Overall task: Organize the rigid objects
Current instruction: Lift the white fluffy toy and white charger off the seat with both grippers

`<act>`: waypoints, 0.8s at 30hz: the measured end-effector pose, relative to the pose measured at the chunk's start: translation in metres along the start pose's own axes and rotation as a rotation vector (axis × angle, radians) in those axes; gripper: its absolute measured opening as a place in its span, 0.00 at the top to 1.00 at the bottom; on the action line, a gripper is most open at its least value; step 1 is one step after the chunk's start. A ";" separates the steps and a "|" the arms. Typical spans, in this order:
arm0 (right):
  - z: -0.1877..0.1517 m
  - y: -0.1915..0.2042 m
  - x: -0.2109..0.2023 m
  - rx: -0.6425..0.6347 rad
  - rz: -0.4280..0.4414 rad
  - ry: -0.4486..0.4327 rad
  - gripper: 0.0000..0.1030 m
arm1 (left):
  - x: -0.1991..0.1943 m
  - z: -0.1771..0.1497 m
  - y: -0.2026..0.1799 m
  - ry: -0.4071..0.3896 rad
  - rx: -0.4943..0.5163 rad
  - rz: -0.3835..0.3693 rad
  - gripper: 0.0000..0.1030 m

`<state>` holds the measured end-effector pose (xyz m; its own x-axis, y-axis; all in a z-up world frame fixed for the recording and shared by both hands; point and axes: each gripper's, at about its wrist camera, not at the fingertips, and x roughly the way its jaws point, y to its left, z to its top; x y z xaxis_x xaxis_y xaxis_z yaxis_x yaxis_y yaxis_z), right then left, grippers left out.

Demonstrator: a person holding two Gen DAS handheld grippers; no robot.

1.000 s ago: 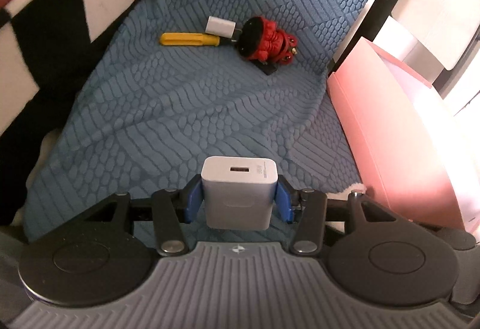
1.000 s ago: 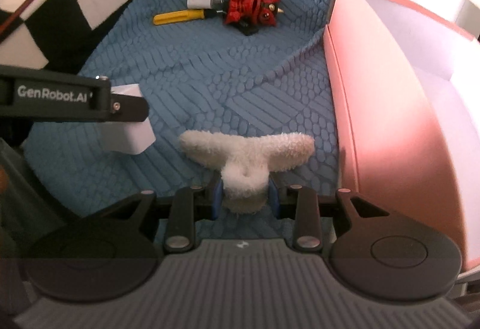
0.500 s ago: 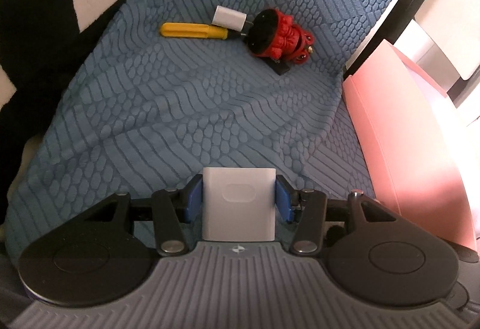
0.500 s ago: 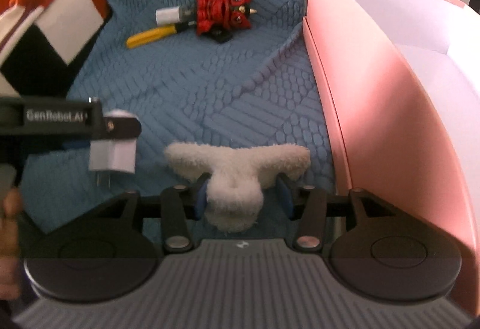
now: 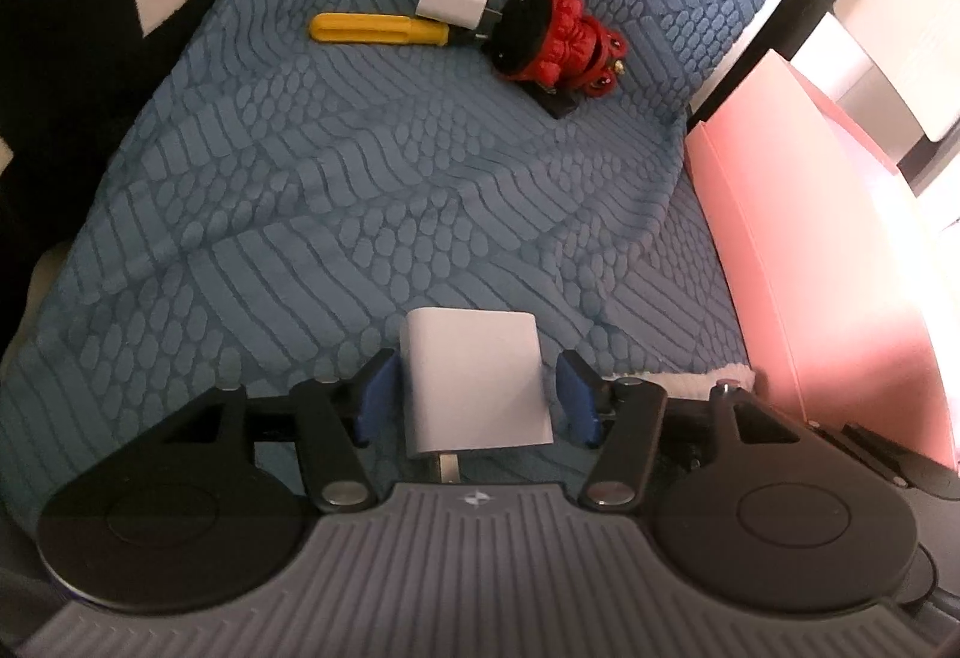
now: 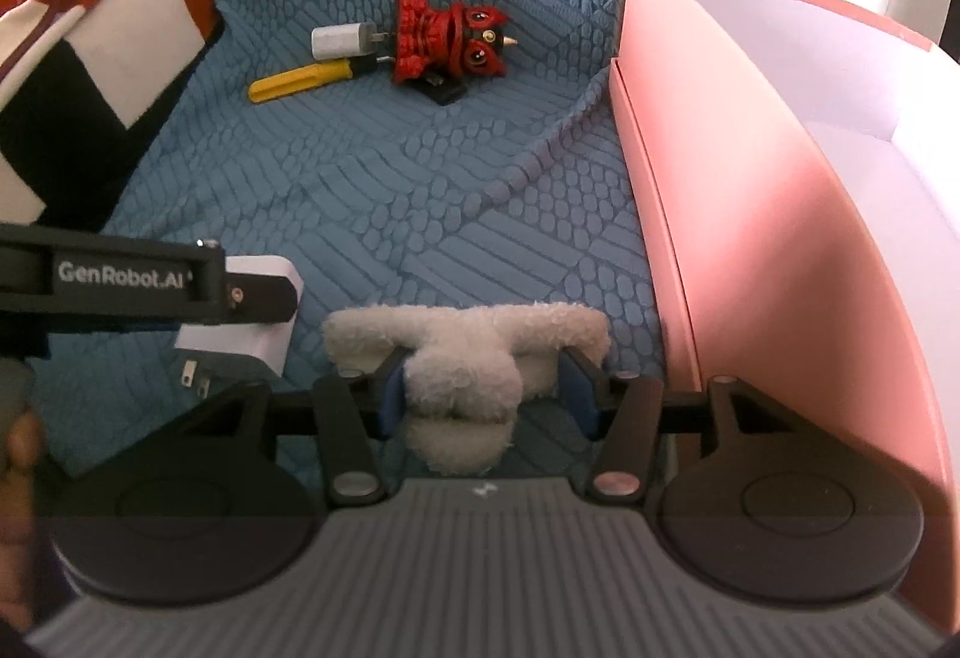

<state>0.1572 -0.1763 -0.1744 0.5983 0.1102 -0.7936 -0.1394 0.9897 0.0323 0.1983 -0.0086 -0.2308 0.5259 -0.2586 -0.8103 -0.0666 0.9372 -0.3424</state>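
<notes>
A white charger (image 5: 474, 376) lies on the blue bedspread (image 5: 360, 178) between the pads of my left gripper (image 5: 477, 397). Its jaws are opening, and a narrow gap shows on each side of the charger. A white fluffy soft toy piece (image 6: 462, 376) rests on the bedspread between the pads of my right gripper (image 6: 485, 397). Those jaws are opening too, and the right pad stands clear of the fluff. In the right wrist view one finger (image 6: 150, 286) of the left gripper crosses over the charger (image 6: 240, 346). A red figurine (image 5: 558, 37), a yellow-handled screwdriver (image 5: 372, 28) and a small white plug (image 5: 450, 4) lie farther back.
A pink box (image 6: 750, 250) with a pale inside stands along the right edge of the bedspread. A checked blanket (image 6: 90, 28) in black, white and orange is bunched at the left. A hand (image 6: 18, 454) shows at the lower left.
The left gripper came down with the charger, tipped it flat onto the bedspread and spread its jaws. The right jaws widened off the fluffy piece, which has loosened out.
</notes>
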 end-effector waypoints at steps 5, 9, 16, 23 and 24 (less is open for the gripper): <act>-0.001 0.001 -0.001 -0.011 0.006 0.000 0.49 | 0.000 -0.001 -0.001 -0.004 0.017 0.005 0.38; -0.001 0.007 -0.003 -0.037 0.027 0.001 0.66 | 0.000 -0.001 0.000 -0.015 0.023 0.013 0.38; -0.003 0.012 0.000 -0.063 0.009 -0.016 0.63 | 0.002 -0.001 -0.004 -0.037 0.066 0.032 0.38; -0.002 0.012 -0.001 -0.041 -0.001 -0.031 0.66 | 0.006 -0.005 -0.015 -0.064 0.158 0.076 0.40; -0.003 0.011 -0.001 -0.031 -0.001 -0.033 0.66 | 0.006 -0.006 -0.016 -0.068 0.165 0.078 0.40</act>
<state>0.1527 -0.1654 -0.1747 0.6243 0.1130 -0.7729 -0.1631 0.9865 0.0125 0.1975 -0.0262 -0.2327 0.5807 -0.1726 -0.7956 0.0274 0.9809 -0.1927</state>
